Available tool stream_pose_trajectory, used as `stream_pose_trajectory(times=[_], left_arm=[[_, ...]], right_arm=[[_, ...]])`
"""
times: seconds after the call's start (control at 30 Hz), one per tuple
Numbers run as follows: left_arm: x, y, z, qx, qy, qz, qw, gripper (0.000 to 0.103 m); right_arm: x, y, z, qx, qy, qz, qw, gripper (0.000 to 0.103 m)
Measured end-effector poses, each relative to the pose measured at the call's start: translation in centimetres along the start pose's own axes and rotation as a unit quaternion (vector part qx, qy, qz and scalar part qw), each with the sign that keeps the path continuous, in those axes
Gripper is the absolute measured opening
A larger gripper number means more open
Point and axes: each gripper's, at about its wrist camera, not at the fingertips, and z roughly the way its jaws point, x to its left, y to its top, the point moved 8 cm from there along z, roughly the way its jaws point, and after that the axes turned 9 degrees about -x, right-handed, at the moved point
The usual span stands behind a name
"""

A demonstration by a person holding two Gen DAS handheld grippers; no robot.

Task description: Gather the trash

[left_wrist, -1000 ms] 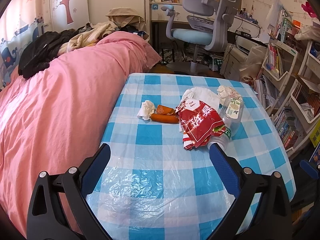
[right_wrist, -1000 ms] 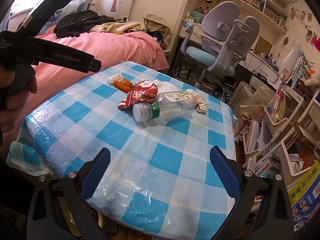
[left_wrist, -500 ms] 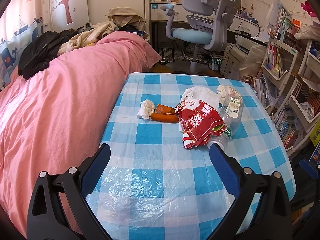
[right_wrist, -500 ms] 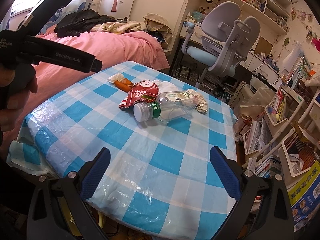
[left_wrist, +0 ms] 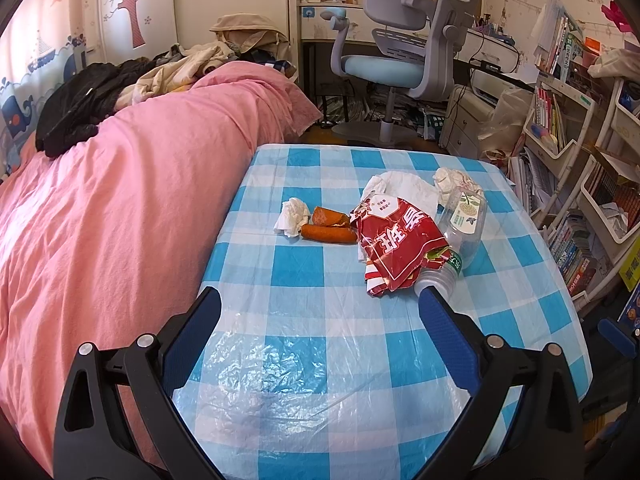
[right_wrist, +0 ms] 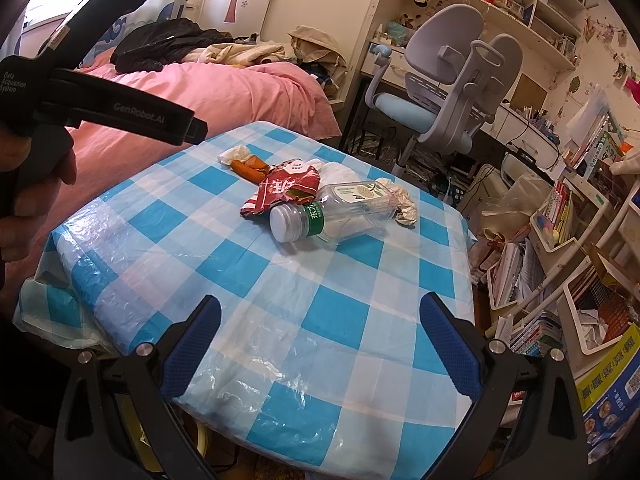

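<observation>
In the left wrist view the red wrapper (left_wrist: 396, 240) covers much of the plastic bottle (left_wrist: 464, 216), and the cap end is hidden behind the right finger of the left claw (left_wrist: 320, 312). The print on the wrapper and the bottle's label is too small to read. In the right wrist view the hand (right_wrist: 24, 196) holding the left claw is cut off by the left edge, and the tabletop's (right_wrist: 340, 312) near corner runs behind the right claw (right_wrist: 320, 320)
</observation>
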Motion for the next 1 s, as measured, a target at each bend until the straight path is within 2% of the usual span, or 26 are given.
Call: stream_pose_trajectory(times=[1.0], left_arm=[[0.0, 0.07, 0.0, 0.0, 0.0, 0.0, 1.0, 0.095]], right_arm=[[0.24, 0.02, 0.13, 0.0, 0.0, 0.0, 1.0, 0.095]])
